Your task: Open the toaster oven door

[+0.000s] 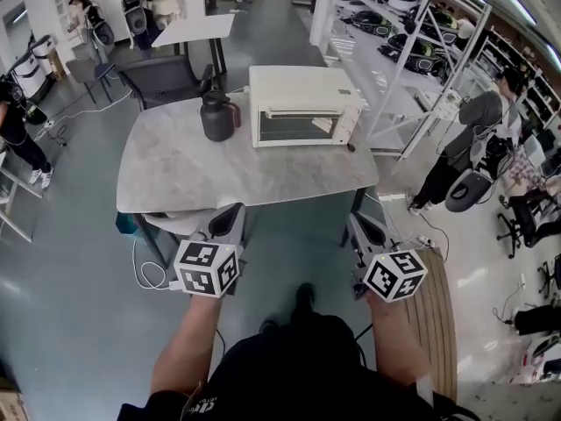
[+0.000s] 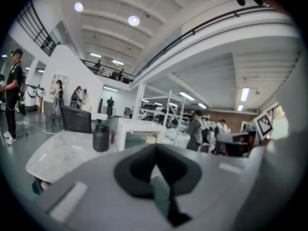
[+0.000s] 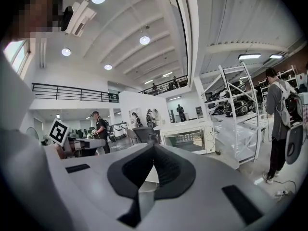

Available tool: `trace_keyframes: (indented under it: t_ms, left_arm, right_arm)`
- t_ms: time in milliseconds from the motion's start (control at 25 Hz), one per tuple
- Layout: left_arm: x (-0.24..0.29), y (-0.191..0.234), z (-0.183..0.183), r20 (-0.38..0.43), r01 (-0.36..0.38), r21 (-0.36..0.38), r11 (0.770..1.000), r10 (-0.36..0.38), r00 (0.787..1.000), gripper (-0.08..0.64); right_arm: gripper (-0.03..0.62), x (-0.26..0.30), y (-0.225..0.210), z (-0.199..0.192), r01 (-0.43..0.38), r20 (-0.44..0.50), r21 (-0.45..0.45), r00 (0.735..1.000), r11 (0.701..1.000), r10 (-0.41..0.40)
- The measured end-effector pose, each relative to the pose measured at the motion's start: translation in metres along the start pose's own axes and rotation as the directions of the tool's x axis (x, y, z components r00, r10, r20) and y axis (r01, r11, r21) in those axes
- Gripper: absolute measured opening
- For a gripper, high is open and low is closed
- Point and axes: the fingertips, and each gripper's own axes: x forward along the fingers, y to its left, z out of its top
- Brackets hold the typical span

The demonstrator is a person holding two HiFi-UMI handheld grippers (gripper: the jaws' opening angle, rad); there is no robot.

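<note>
Cream toaster oven [image 1: 304, 105], dark jug [image 1: 216, 116], grey marbled table [image 1: 175, 178].

Your right gripper [image 3: 154, 147] has its jaws pressed together with nothing between them. The closed toaster oven [image 3: 190, 137] sits beyond at one o'clock, a shelf rack [image 3: 236, 105] at two.

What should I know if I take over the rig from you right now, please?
The left gripper is shut and empty, held short of the table.
The right gripper is the same.
The oven stands at the table's far side, with a jug beside it. Its door is closed.
Done: nothing yet.
Left: reach the handle and pull the door open.
</note>
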Motion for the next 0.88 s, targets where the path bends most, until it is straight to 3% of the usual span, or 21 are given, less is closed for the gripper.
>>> trace_keyframes:
  t_ms: [240, 880]
  left_arm:
    - [0.028, 0.01, 0.003, -0.011, -0.006, 0.009, 1.0, 0.006, 1.0, 0.009]
    - [0.146, 0.046, 0.025, -0.037, -0.106, 0.006, 0.994, 0.106, 0.994, 0.008]
  right_arm:
    - [-0.006, 0.026, -0.03, -0.001, 0.008, -0.009, 0.041, 1.0, 0.999, -0.007]
    - [-0.006, 0.151, -0.119, 0.022, -0.111, -0.04, 0.071, 0.993, 0.991, 0.114]
